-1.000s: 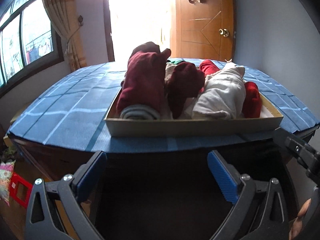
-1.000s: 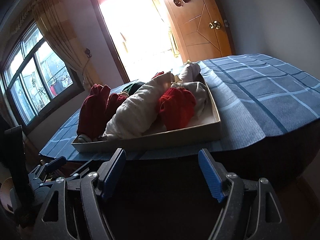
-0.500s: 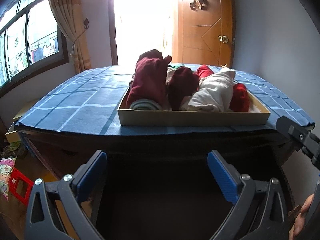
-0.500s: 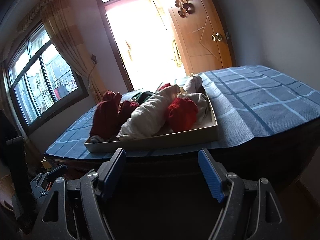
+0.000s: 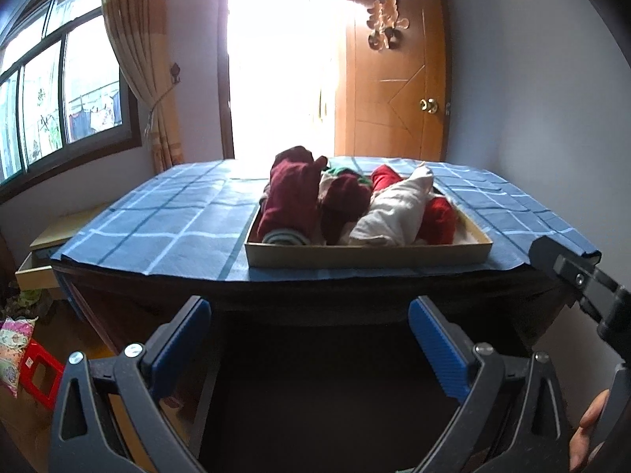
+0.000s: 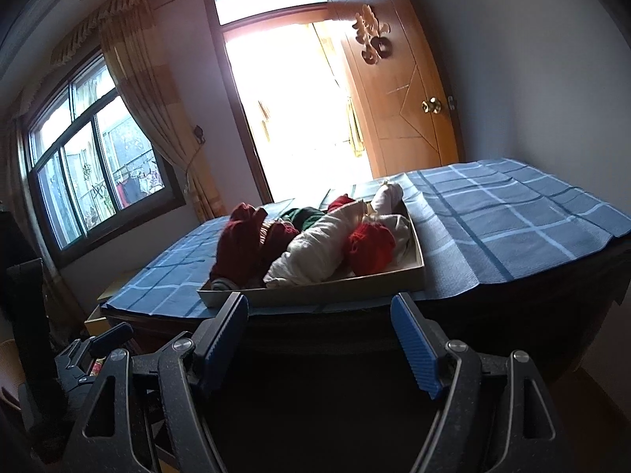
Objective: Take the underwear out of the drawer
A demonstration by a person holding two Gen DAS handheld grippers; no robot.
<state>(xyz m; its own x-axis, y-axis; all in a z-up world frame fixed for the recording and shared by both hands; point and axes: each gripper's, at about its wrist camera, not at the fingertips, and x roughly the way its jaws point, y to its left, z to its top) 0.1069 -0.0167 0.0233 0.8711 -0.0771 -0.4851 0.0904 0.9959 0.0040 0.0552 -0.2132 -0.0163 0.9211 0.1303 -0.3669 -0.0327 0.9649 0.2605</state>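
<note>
Left wrist view: the left tongs (image 5: 309, 339) fill the lower frame, blue pads spread with nothing between them. The rolled underwear (image 5: 355, 207) lies above them at centre frame, well apart from the pads, packed in a shallow cardboard drawer tray (image 5: 366, 256) that rests on the bench (image 5: 157, 232), which is covered with a blue checked cloth. The tray holds a dark maroon roll (image 5: 292, 193) at left, a second maroon bundle just beside it, a white roll (image 5: 394, 209) right of centre and a bright red roll (image 5: 439, 218) at far right; a green piece shows behind.

Right wrist view: the right tongs (image 6: 319, 333) occupy the lower centre, likewise spread and empty, their left pad overlapping the tray's near edge (image 6: 315, 289) in the picture, though whether it touches cannot be told. The underwear (image 6: 315, 244) sits just above the pads.

Only the left view shows a red stool (image 5: 37, 370) at lower left, an open wooden drawer (image 5: 35, 272) at mid left, and part of the right tongs' body with a fingertip at the right edge. Only the right view shows the transom window above the open door (image 6: 394, 90).
</note>
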